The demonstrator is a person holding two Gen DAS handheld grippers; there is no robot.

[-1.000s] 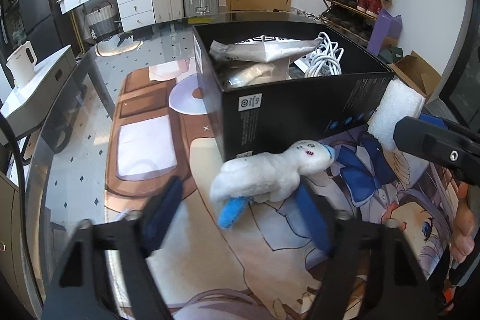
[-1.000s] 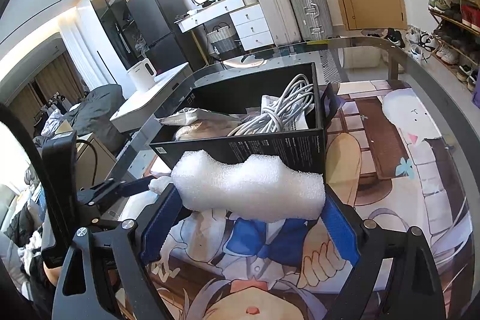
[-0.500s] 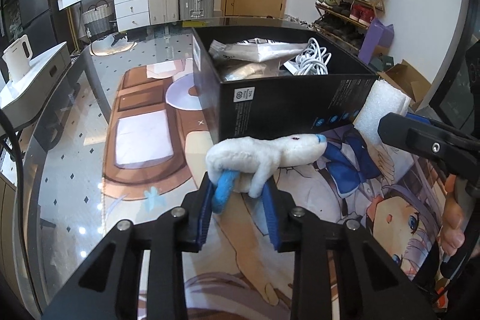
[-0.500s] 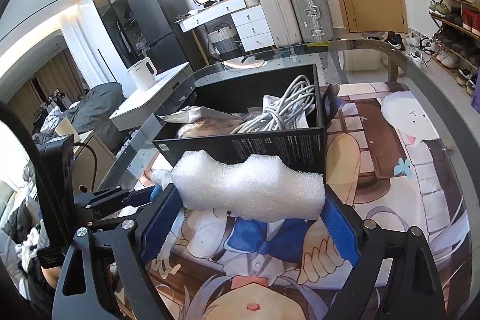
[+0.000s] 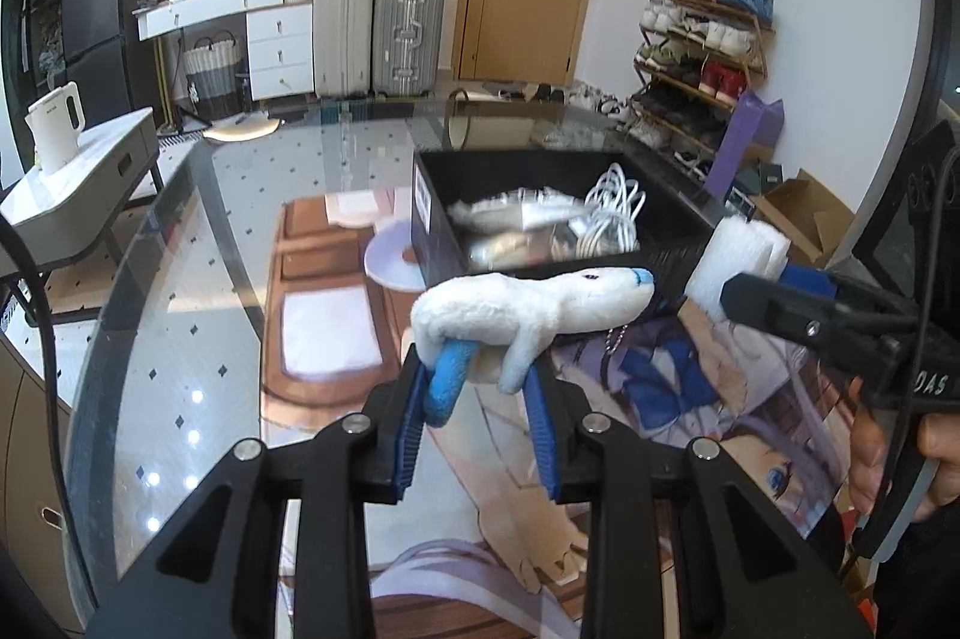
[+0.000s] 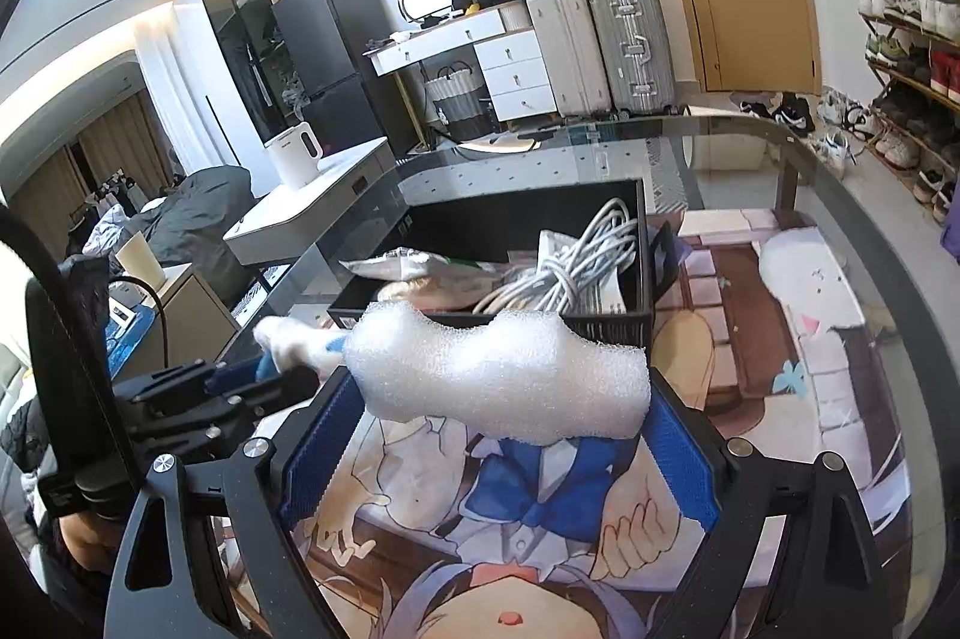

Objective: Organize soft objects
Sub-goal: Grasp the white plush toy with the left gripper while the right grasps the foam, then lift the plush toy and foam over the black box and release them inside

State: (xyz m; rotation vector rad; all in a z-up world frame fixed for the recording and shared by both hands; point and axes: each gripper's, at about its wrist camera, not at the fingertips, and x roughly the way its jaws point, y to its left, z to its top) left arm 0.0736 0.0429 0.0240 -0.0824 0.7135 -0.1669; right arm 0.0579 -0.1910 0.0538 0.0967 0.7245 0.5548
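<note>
My left gripper (image 5: pixel 477 399) is shut on a white plush toy (image 5: pixel 534 306) with blue parts and holds it above the mat, just in front of the black box (image 5: pixel 438 243). The toy also shows in the right wrist view (image 6: pixel 288 342). My right gripper (image 6: pixel 498 435) is shut on a white foam piece (image 6: pixel 498 375), held in the air before the box (image 6: pixel 636 324). The foam also shows in the left wrist view (image 5: pixel 735 255), to the right of the toy. The box holds white cables (image 6: pixel 588 255) and plastic bags (image 6: pixel 408 267).
A printed anime mat (image 6: pixel 780 339) covers the glass table (image 5: pixel 180 249). A side table with a white kettle (image 5: pixel 57 126) stands at the left. Suitcases (image 5: pixel 378 27), a door and a shoe rack (image 5: pixel 702 39) are beyond the table.
My left gripper closed on the plush toy and lifted it off the mat toward the box. My right gripper rose slightly with the foam still in it.
</note>
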